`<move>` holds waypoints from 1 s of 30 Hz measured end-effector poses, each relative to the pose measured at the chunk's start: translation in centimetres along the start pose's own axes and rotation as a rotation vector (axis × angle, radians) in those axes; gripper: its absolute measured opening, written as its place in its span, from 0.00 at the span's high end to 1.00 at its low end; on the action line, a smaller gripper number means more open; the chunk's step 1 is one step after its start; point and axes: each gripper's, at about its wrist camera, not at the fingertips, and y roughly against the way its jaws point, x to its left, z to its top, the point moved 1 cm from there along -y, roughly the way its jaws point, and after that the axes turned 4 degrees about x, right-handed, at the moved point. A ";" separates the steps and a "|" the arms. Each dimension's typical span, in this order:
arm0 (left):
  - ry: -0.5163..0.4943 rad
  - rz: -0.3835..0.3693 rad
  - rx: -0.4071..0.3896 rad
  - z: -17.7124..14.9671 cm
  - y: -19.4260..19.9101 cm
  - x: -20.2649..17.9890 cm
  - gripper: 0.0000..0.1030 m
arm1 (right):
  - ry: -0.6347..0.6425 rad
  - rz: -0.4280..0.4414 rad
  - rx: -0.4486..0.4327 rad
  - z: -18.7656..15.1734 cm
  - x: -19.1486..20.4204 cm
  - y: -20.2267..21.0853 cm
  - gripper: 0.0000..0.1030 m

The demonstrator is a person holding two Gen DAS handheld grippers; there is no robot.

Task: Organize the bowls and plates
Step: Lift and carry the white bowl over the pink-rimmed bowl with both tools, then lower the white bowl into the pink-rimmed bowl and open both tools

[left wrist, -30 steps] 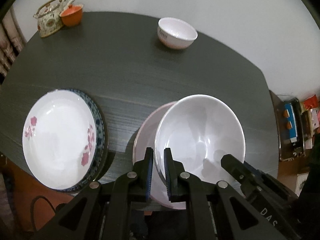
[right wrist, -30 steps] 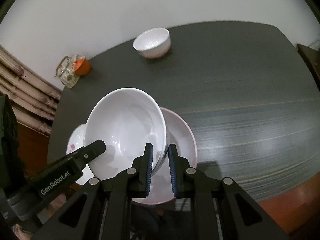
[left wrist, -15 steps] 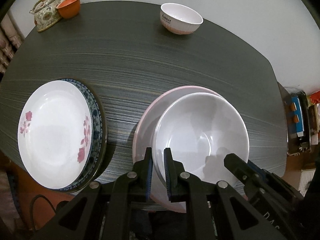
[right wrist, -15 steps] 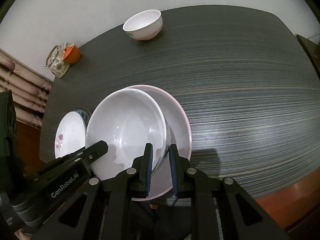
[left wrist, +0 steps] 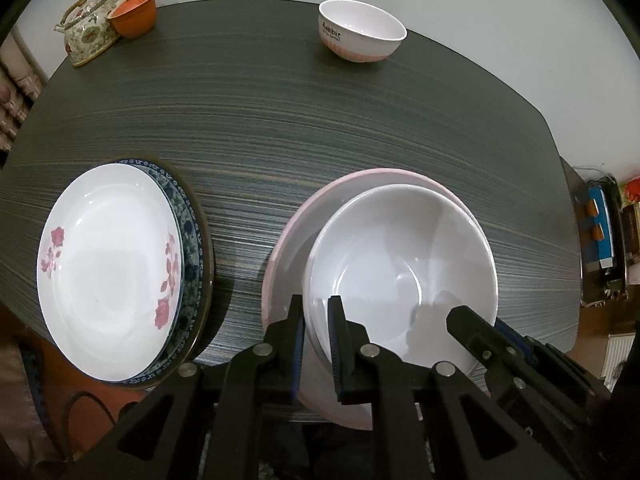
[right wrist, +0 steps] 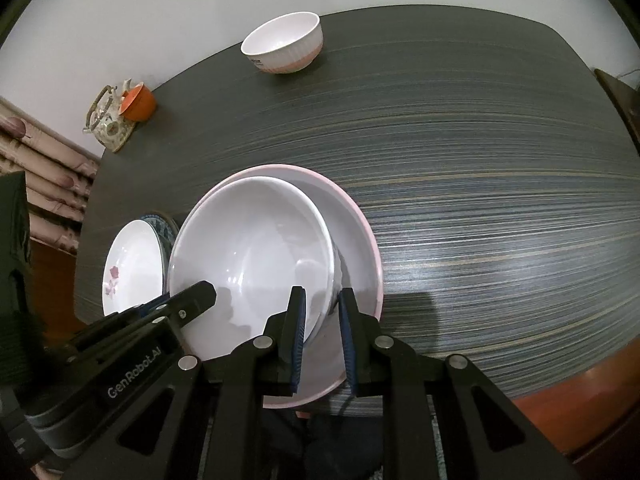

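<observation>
A large white bowl [left wrist: 400,264] [right wrist: 256,256] sits inside a wider pink-rimmed bowl [left wrist: 296,224] [right wrist: 356,240] near the table's front edge. My left gripper [left wrist: 316,320] is shut on the white bowl's near left rim. My right gripper [right wrist: 322,312] straddles the near right rim, its jaws slightly parted around it. Each gripper shows in the other's view, the right one in the left wrist view [left wrist: 480,332] and the left one in the right wrist view [right wrist: 188,300]. A white plate with red flowers [left wrist: 108,264] [right wrist: 132,264] lies on a blue-patterned plate [left wrist: 192,240] at the left. A small white and pink bowl [left wrist: 360,36] [right wrist: 284,42] stands at the back.
A floral teapot [left wrist: 88,28] [right wrist: 108,120] and an orange cup [left wrist: 134,14] [right wrist: 138,102] stand at the back left corner of the dark table [left wrist: 280,120]. A wall runs behind. A shelf with boxes [left wrist: 600,232] stands beyond the table's right edge.
The white bowl was tilted and lifted; it has come down level into the pink-rimmed bowl. The right gripper's jaws have widened a little around the rim.
</observation>
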 end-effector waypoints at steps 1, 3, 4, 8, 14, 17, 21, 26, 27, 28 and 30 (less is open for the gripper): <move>-0.001 -0.001 0.004 0.0 0.0 0.0 0.89 | 0.002 0.000 -0.001 0.0 0.0 0.0 0.83; 0.000 0.000 0.011 0.0 -0.2 -0.2 0.89 | -0.002 -0.002 0.002 -0.1 0.0 -0.1 0.83; -0.002 0.000 0.013 0.0 -0.2 -0.2 0.89 | -0.003 -0.003 0.004 -0.1 -0.1 -0.1 0.82; -0.007 0.009 0.020 0.0 -0.5 -0.4 0.88 | -0.006 -0.007 0.005 -0.2 0.0 -0.3 0.78; -0.008 0.007 0.019 -0.2 -0.7 -0.7 0.86 | -0.006 -0.010 -0.001 -0.2 0.0 -0.3 0.75; -0.008 0.010 0.015 -0.1 -0.6 -0.7 0.86 | -0.014 -0.001 -0.001 -0.2 -0.3 -0.2 0.72; -0.008 0.012 -0.004 -0.1 -0.2 -0.7 0.86 | -0.013 0.000 -0.004 -0.3 -0.2 -0.1 0.69; -0.018 0.014 -0.035 -0.1 0.4 -0.6 0.85 | -0.015 0.001 -0.013 -0.5 -0.2 0.3 0.66; -0.016 0.013 -0.039 -0.2 0.5 -0.5 0.84 | -0.015 0.000 -0.016 -0.6 -0.1 0.3 0.66; -0.017 0.013 -0.043 -0.1 0.6 -0.5 0.83 | -0.014 -0.001 -0.019 -0.6 -0.1 0.4 0.66; -0.018 0.020 -0.057 -0.1 1.0 -0.5 0.80 | -0.015 0.001 -0.024 -0.5 -0.1 0.6 0.66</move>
